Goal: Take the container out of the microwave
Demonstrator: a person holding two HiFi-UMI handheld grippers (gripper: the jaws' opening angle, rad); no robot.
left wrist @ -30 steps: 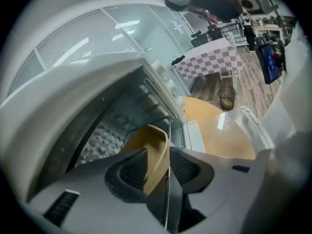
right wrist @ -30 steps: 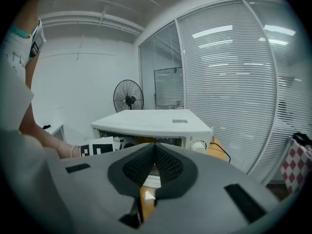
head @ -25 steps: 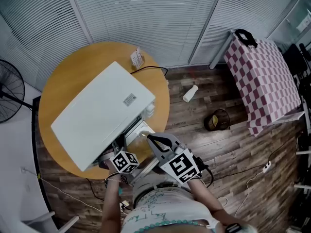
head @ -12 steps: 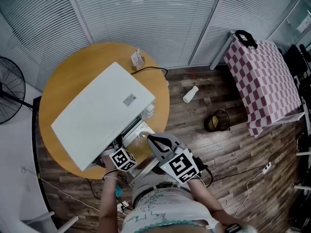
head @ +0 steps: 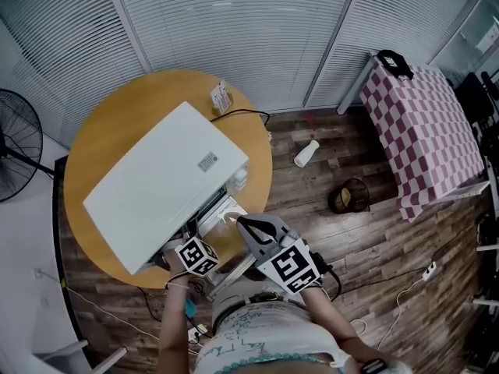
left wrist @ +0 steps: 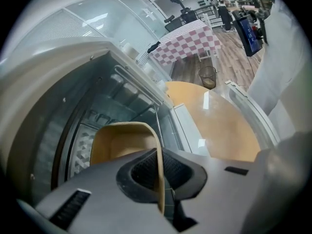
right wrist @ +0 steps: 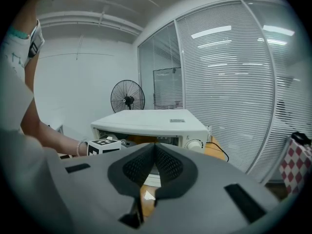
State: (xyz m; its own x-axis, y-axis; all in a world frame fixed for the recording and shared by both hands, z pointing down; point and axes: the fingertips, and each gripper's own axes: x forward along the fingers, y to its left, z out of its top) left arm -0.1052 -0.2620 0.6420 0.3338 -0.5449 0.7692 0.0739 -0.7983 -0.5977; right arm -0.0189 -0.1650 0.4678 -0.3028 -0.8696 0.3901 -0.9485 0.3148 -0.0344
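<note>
A white microwave (head: 156, 189) stands on a round wooden table (head: 117, 107) with its door (head: 221, 211) open toward me. In the left gripper view a tan container (left wrist: 122, 140) sits inside the oven cavity. My left gripper (left wrist: 158, 167) has just closed its jaws, and they now pinch the container's near wall. From the head view only its marker cube (head: 196, 257) shows at the microwave's mouth. My right gripper (head: 240, 221) hovers beside the open door, shut and holding nothing. Its own view looks at the microwave front (right wrist: 151, 123) and the left cube (right wrist: 105, 145).
A small box (head: 220, 93) and a power cable (head: 242, 111) lie at the table's far edge. On the wooden floor are a white bottle (head: 305, 151) and a dark basket (head: 348, 195). A checked-cloth table (head: 425, 123) stands right, a fan (head: 15, 146) left.
The left hand's cube and forearm have shifted slightly left at the microwave's mouth. The right gripper has stayed where it was.
</note>
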